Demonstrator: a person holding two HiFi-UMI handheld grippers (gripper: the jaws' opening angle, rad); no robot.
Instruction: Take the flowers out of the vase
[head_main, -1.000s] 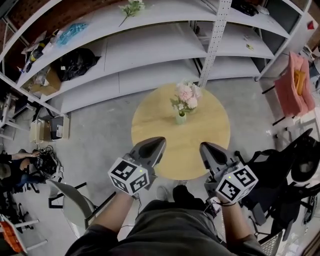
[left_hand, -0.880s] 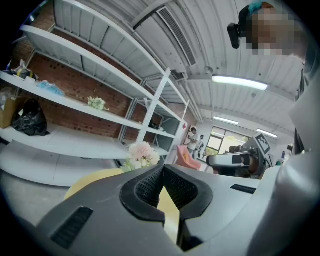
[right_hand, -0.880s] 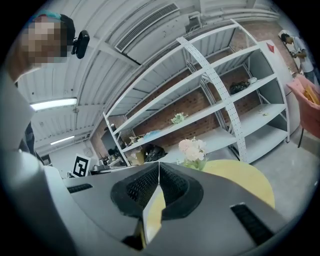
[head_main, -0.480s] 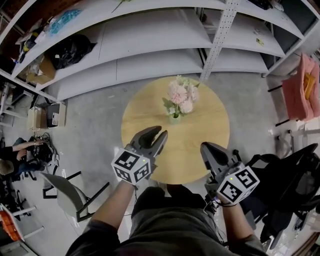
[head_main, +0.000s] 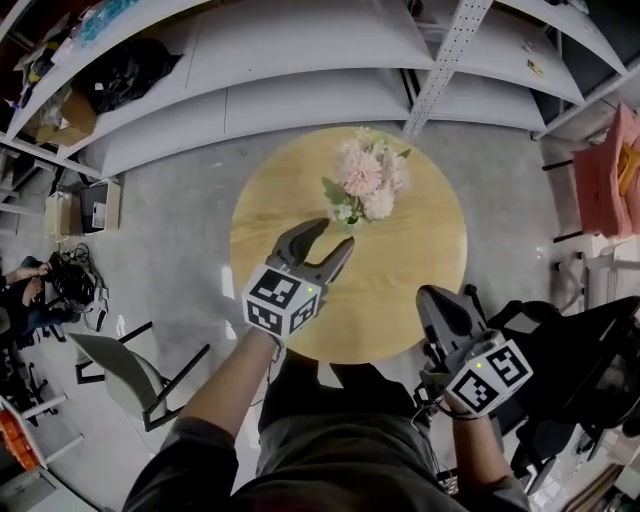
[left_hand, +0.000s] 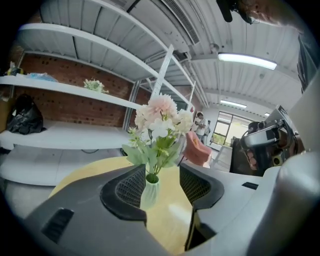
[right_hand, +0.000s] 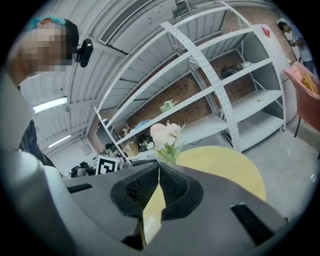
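Opening left gripper (head_main: 333, 235) faces the vase (left_hand: 149, 193).
Jaws have just been spreading, nothing gripped; vase with flowers (head_main: 365, 178) stands just past them, well in from the round table (head_main: 420, 262) rim, open tabletop around it. Right gripper (head_main: 440, 300) closed, empty, over the near edge.

Bright even indoor light, ceiling lamp (left_hand: 247, 61) glaring, strong fisheye bending, dark vignetted corners

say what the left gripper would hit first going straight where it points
Likely the small green vase, straight ahead of the left gripper, whose jaws have just been opening with nothing between them; the flowers stand higher. Depth is unclear.
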